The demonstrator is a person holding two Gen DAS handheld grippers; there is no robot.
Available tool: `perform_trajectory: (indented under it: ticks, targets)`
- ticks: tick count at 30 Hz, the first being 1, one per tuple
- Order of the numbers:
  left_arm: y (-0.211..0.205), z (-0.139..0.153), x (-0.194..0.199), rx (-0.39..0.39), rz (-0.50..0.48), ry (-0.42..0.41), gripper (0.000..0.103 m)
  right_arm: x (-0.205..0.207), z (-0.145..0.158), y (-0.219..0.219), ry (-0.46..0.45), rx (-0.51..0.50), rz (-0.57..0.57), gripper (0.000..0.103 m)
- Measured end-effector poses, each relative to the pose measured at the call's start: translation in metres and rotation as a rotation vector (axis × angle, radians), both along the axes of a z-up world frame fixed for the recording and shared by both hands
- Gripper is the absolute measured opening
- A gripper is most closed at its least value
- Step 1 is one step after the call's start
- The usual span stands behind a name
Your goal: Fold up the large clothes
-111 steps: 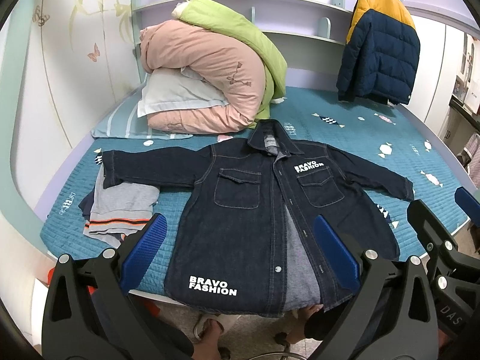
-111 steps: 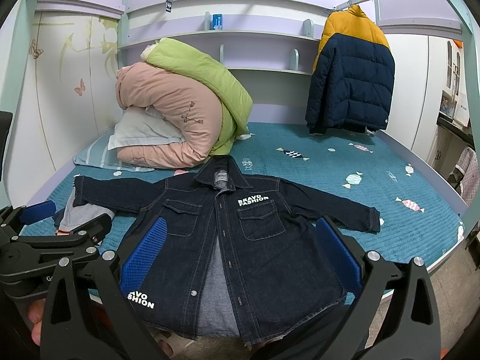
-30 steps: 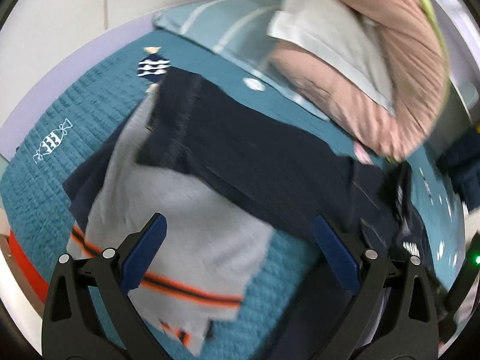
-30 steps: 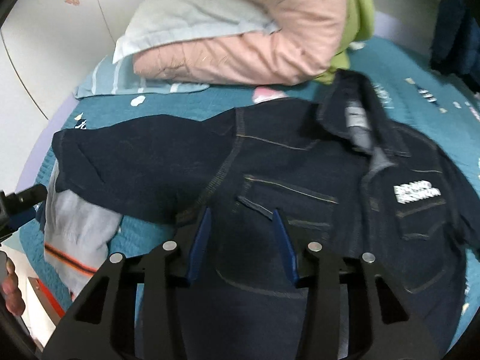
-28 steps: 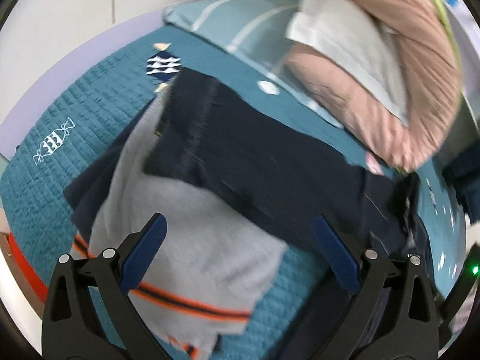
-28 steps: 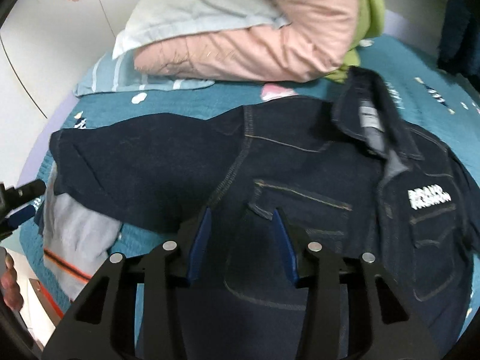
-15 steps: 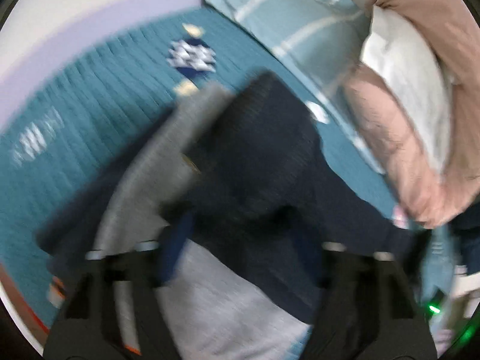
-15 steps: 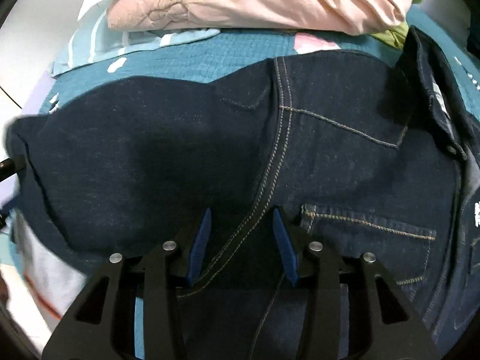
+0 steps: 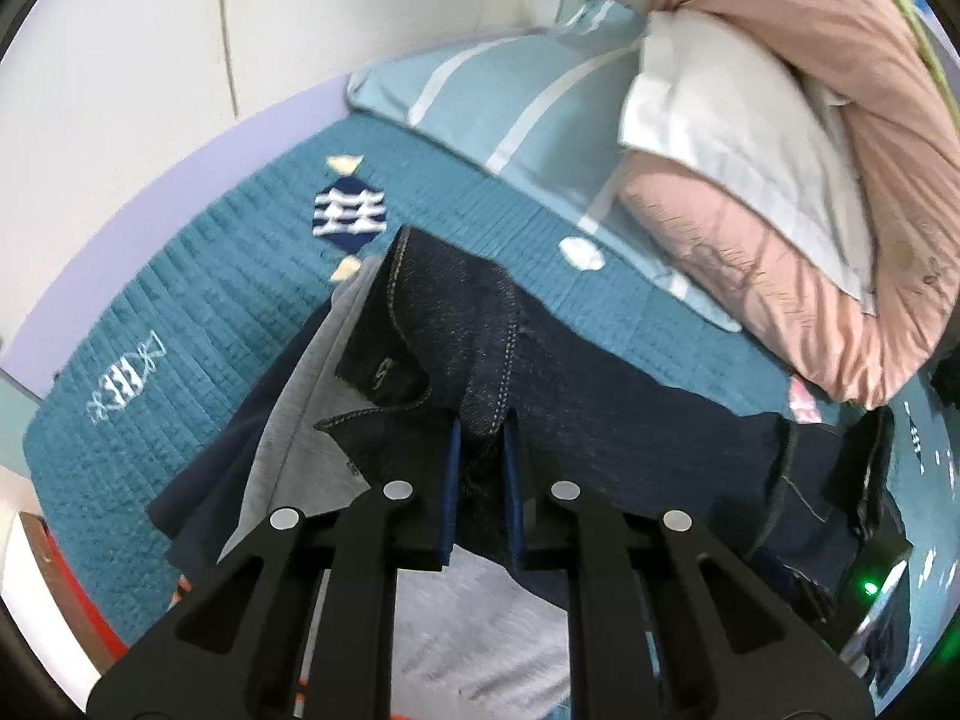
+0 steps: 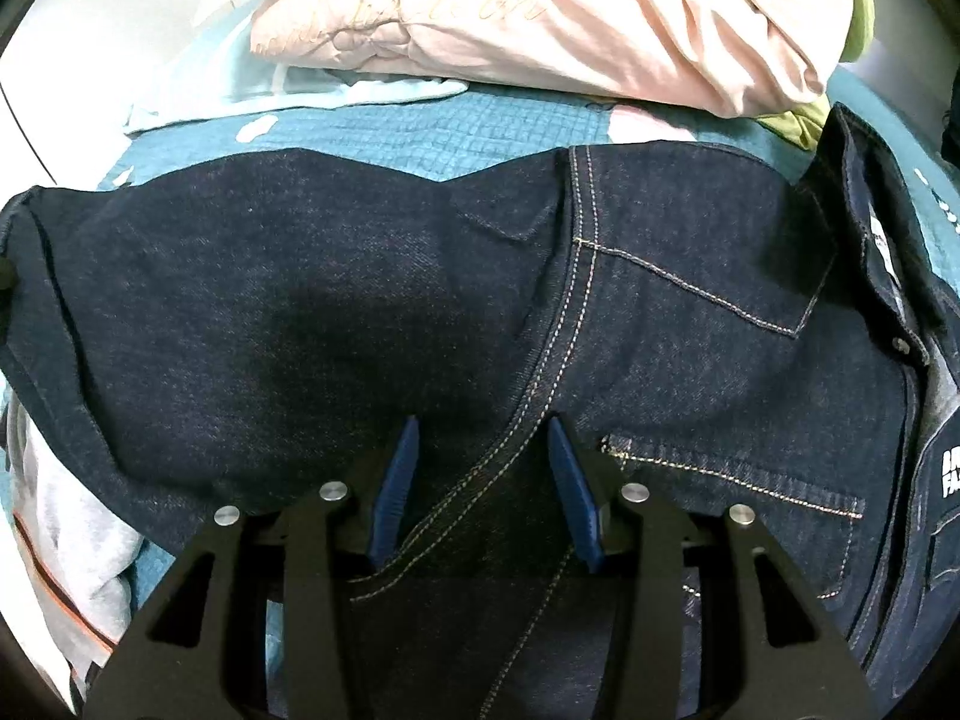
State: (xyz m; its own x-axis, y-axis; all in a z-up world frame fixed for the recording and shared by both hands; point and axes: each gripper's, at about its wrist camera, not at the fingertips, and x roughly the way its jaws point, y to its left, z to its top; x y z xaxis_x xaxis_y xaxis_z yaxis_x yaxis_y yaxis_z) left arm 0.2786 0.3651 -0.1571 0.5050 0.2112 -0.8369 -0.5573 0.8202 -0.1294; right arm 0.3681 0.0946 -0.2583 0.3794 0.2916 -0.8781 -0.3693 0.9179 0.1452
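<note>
Left wrist view has the left gripper [image 9: 480, 441] low in the middle, its jaws closing narrow on a raised fold of sleeve near the cuff [image 9: 414, 300] of the dark blue denim jacket [image 9: 630, 420], with the cloth pinched up between the blue pads. Out toward 10 o'clock the cuff lies partly over a pale grey garment with orange stripes [image 9: 312, 420], which spreads down to 6 o'clock under the black gripper arms. Beyond that is the teal quilted bed cover [image 9: 198, 330] with a small navy striped fish print at 11 o'clock. At 1 o'clock sit a light blue striped pillow [image 9: 516, 96] and a bulky pink duvet roll [image 9: 840, 150] with a white pillow tucked in it.

Right wrist view shows the right gripper [image 10: 483, 456] with its jaws partly apart, pads [image 10: 399, 480] down on the jacket [image 10: 300, 300] either side of the tan-stitched armhole seam; whether they pinch the cloth I cannot tell. The sleeve runs off to 9 o'clock, the chest pocket lies at 3 o'clock, and the collar at 2 o'clock. The pink duvet [image 10: 540, 18] fills 12 o'clock.
</note>
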Motion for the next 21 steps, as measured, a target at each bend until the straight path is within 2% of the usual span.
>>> perform_trajectory:
  ticks: [1,2,4,9,13,17,21]
  targets:
    - [-0.007,0.008,-0.001,0.018,-0.013,-0.009,0.012,0.0,0.002,-0.003,0.007,0.008,-0.011,0.039]
    - [-0.012,0.015,-0.001,0.029,-0.021,-0.017,0.012,0.0,0.004,-0.008,0.012,0.015,-0.023,0.03]
    - [-0.027,0.031,-0.001,0.053,-0.04,-0.044,0.012,0.0,0.008,-0.019,0.033,0.049,-0.032,0.02]
    - [-0.074,0.064,0.005,0.093,-0.095,-0.083,0.012,-0.011,0.034,-0.067,-0.015,0.121,-0.077,0.019]
    - [-0.128,0.083,0.017,0.109,-0.182,-0.095,0.012,-0.025,0.063,-0.116,-0.074,0.125,-0.105,0.019]
    - [-0.202,0.095,0.031,0.144,-0.28,-0.117,0.012,-0.043,0.078,-0.181,-0.119,0.106,-0.168,0.019]
    - [-0.284,0.094,0.047,0.128,-0.393,-0.116,0.012,-0.06,0.078,-0.248,-0.126,0.063,-0.239,0.019]
